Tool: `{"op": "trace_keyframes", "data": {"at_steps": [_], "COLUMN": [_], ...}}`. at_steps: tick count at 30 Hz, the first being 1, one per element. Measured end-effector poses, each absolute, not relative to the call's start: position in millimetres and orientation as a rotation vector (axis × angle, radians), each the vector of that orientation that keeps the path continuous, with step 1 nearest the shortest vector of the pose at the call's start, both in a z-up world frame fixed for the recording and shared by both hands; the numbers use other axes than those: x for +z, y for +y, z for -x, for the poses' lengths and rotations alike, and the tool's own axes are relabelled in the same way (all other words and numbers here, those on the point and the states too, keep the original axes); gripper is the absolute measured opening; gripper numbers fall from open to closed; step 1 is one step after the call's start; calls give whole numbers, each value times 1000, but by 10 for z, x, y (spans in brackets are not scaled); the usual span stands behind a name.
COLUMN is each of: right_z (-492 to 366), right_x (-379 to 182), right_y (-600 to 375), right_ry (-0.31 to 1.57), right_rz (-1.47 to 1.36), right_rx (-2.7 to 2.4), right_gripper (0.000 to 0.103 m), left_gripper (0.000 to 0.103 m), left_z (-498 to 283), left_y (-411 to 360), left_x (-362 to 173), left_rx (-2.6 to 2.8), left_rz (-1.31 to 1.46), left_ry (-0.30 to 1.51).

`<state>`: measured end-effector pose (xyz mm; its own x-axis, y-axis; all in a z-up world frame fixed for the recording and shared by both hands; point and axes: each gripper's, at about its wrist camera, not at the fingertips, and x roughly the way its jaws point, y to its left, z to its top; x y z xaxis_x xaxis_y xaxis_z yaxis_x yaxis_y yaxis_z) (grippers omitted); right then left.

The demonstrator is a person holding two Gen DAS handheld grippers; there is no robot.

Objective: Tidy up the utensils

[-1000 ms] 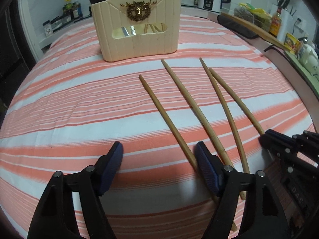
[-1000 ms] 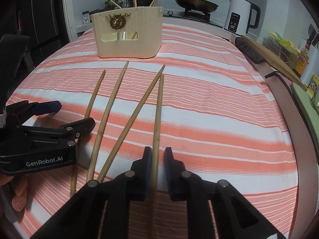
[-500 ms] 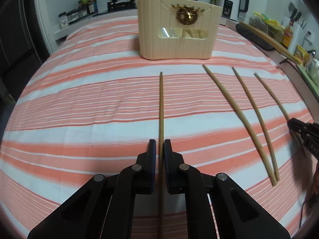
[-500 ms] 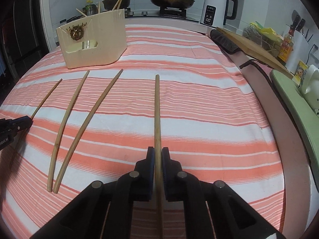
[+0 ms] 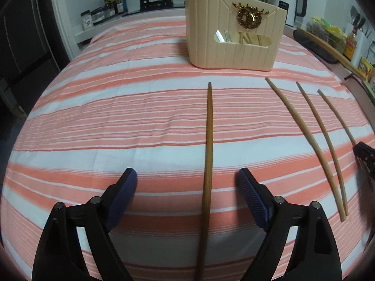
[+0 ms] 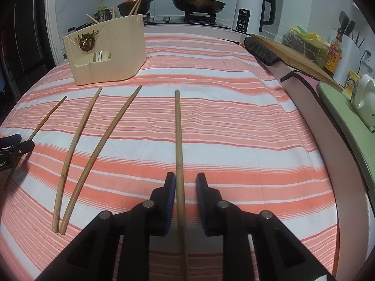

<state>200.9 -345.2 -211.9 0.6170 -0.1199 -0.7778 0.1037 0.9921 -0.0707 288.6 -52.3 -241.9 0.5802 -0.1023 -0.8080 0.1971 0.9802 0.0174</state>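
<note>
Several wooden chopsticks lie on the striped cloth. In the left wrist view my left gripper [image 5: 187,182] is open wide, with one darker chopstick [image 5: 208,140] lying between its fingers, untouched. Three more chopsticks [image 5: 302,126] lie to its right. In the right wrist view my right gripper [image 6: 185,187] is open a little around the rightmost chopstick [image 6: 178,135], its pads apart from it. Two chopsticks [image 6: 93,149] lie to the left. A cream utensil holder [image 5: 234,32] stands at the back, also in the right wrist view [image 6: 107,51], with chopsticks in it.
The orange-and-white striped cloth [image 6: 234,117] covers the table. A kettle [image 6: 250,11], pans on a stove [image 6: 199,2], a cutting board [image 6: 293,56] and bottles stand behind and to the right. The left gripper's tip [image 6: 14,145] shows at the left edge.
Both grippers were shut on their chopsticks half a second ago; both have opened, the left one wide, and the chopsticks lie on the cloth.
</note>
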Motion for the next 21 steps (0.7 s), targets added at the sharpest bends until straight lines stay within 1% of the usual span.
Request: {"op": "trace_keyframes", "data": {"at_steps": [3, 4, 5, 6, 7, 8, 21], "right_z": [-2012, -2017, -2014, -2015, -2010, -2001, -1987], "right_x": [-2118, -2114, -2113, -2108, -2102, -2098, -2147], "right_y": [-3453, -3457, -3457, -3469, -3488, -3501, -3634], "right_ry": [897, 900, 901, 904, 904, 903, 941], "right_rz": [20, 19, 21, 18, 12, 5, 7], "right_rx": [-129, -135, -144, -146, -140, -135, -37], "right_gripper": [20, 22, 26, 47, 68, 70, 71], "left_gripper": [98, 99, 100, 102, 103, 103, 103], "left_z": [-2905, -2903, -2908, -2918, -2929, -2934, -2965], "left_y": [-487, -493, -494, -488, -479, -471, -372], "left_x": [-2436, -2439, -2444, -2450, -2457, -2458, -2463], "left_rx": [-175, -175, -176, -176, -181, -188, -269], "left_rz": [-95, -101, -104, -107, -105, -102, -145], "left_ry": [949, 949, 952, 956, 961, 964, 965]}}
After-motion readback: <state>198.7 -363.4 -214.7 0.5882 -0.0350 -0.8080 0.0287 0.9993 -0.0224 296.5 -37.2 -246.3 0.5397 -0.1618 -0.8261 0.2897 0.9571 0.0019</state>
